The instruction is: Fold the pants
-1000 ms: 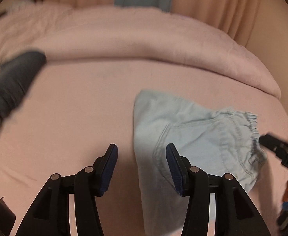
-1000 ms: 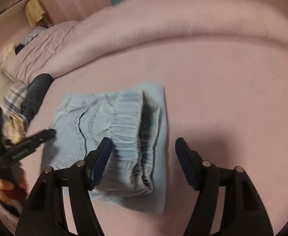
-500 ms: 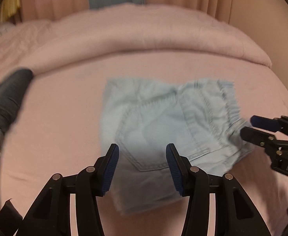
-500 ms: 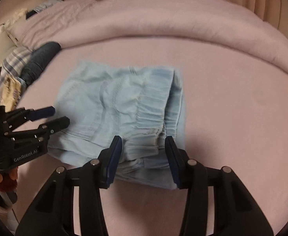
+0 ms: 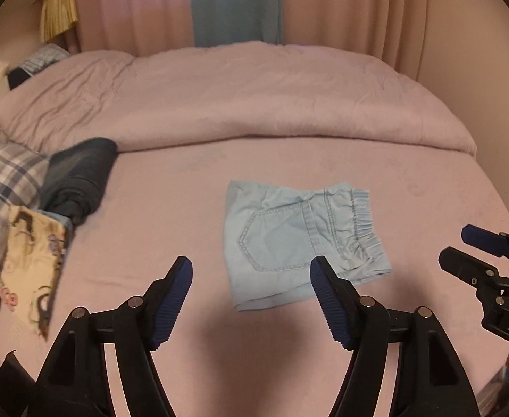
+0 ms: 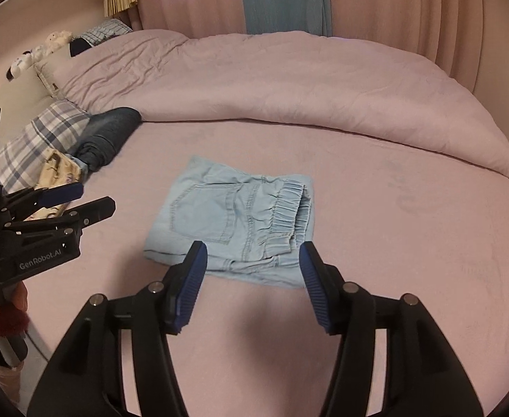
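pants (image 5: 299, 243): light blue, folded into a compact rectangle with the back pocket up and the elastic waistband on its right edge; they lie flat on the bed (image 5: 171, 208), ahead of both sets of fingers and touching neither.
left gripper (image 5: 251, 299): released and empty; its jaws have just been opening, with nothing between them. The pants sit beyond the fingertips, their near edge showing in the gap, apart from the pads.
right gripper (image 6: 252, 283): also released and empty; its jaws have just been opening, and nothing is pinched. The waistband end lies just past the fingertips, clear of them.
why they hang so: both tools tilt down at the bundle without contact, which reads as letting go so the fold rests under its own weight.
task state: the fold looks finished or nearly so; edges are fairly even, the waistband end a little bunched.
other clothes (image 5: 77, 180): a dark rolled garment and patterned pieces lie well off to the left of the fingers, likely a separate pile.
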Demonstrator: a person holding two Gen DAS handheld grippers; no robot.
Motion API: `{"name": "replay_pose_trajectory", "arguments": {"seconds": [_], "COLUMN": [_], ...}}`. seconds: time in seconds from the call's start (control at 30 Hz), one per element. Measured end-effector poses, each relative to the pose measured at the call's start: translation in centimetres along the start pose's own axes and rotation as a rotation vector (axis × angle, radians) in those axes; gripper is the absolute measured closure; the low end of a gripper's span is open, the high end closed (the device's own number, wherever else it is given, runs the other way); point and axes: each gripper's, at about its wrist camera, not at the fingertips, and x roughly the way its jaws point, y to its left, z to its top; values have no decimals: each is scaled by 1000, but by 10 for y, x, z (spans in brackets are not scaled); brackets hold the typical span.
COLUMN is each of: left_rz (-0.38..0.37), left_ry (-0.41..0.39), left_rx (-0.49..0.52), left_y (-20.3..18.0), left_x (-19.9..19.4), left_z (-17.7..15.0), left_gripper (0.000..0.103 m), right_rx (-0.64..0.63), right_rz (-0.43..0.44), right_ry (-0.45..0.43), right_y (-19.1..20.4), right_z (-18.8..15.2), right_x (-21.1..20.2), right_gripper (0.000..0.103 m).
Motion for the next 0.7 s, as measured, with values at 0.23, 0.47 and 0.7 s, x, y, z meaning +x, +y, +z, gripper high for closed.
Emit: {"name": "replay_pose_trajectory", "arguments": {"seconds": [0.23,0.47,0.7], "left_rz": [65,36,36], "left_ry": [-28,-65,-67], "left_rx": [2,-7,-12], "left_y": [-6,-9,-14], "left_x": [-52,-77,-79], "left_z": [9,18,19], "left_gripper": [32,32,32], "right_rx": [14,2,-38], "right_rz": [-10,-11,-21], "right_ry": [21,17,-9], "right_y": [8,17,27], "right_z": [7,20,23], "right_x": [-40,-70,-86], "right_gripper": [46,46,46]}}
